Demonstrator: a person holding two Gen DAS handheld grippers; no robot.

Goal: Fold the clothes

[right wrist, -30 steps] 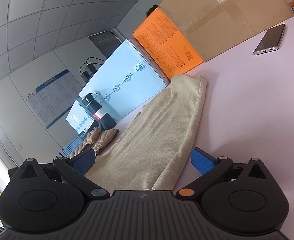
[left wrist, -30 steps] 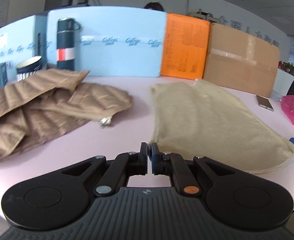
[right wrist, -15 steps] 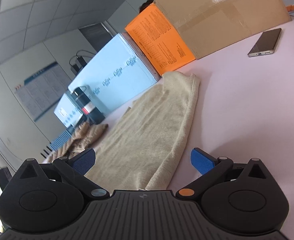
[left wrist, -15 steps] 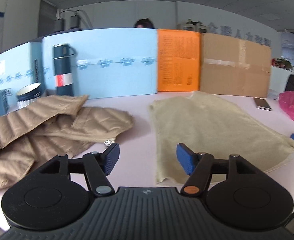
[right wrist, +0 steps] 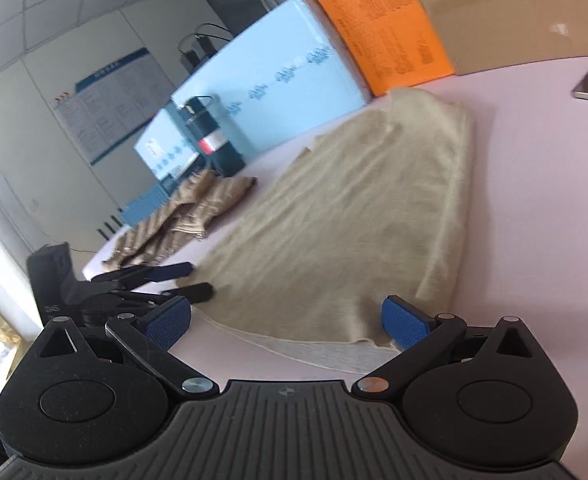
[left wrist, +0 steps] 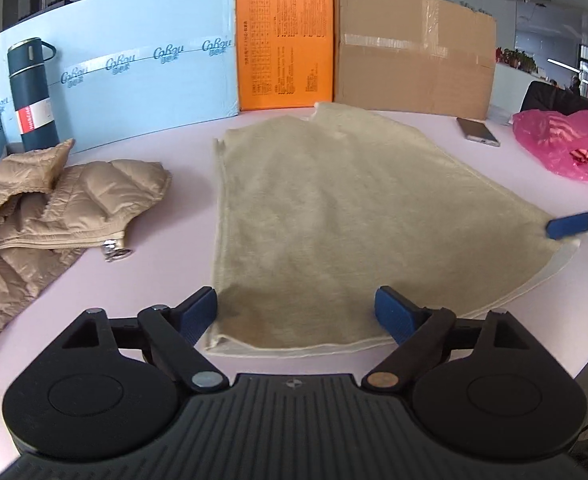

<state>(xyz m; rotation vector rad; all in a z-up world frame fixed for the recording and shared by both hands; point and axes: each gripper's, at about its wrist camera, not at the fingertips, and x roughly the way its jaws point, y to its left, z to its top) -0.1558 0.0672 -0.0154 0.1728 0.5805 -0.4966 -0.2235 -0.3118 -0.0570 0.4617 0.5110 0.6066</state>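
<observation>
Both tools are spread wide and grip nothing: my left tool (left wrist: pixel 295 312) straddles the near-left corner of the beige garment (left wrist: pixel 333 208), and my right tool (right wrist: pixel 286 322) sits at its near-right corner. It lies flat on the pale bench (left wrist: pixel 182 200), beside a tan puffer jacket (left wrist: pixel 54 204) on my left.

Two low views, shared garment (left wrist: pixel 333 216)

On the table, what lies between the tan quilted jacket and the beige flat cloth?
In the left wrist view, only bare pink table separates the tan quilted jacket from the beige flat cloth.
</observation>
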